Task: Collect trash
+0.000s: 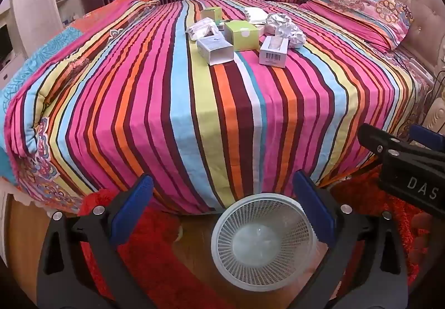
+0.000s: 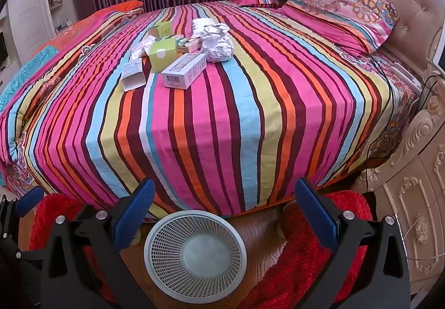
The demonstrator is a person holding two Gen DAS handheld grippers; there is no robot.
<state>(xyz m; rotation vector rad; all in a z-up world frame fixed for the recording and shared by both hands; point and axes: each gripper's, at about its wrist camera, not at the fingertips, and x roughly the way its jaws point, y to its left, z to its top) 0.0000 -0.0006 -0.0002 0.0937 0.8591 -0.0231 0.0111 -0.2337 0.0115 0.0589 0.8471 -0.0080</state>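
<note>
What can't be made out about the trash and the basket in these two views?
- Box labels: print on the barcode box too small, both views.
- Small box behind the green box: partly hidden in the right wrist view.
- Basket: its side is partly covered by the left hand-held gripper.
- Right hand-held gripper: open, empty.

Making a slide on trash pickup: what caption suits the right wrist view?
Open right gripper above an empty white basket, facing boxes and crumpled paper on the striped bed.
</note>
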